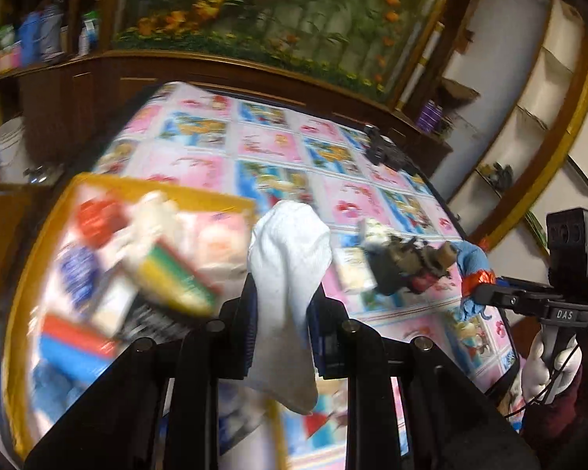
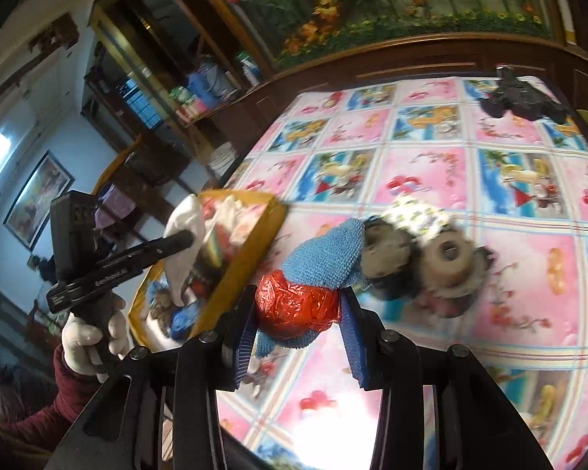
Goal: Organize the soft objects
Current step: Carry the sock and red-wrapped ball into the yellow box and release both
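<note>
- Left gripper (image 1: 282,305): fingers clamped on limp white cotton sock (image 1: 290,250), hanging between them.
- Right gripper (image 2: 298,313): fingers clamped on crinkled red foil ball (image 2: 294,301) wrapped in blue terry cloth (image 2: 325,258).

- "DAS" in pale letters on the black body of the right gripper (image 1: 475,293), right edge of the left wrist view.
- "GenRobot.AI", small and blurred, on the black body of the left gripper (image 2: 184,239), left side of the right wrist view.
</note>
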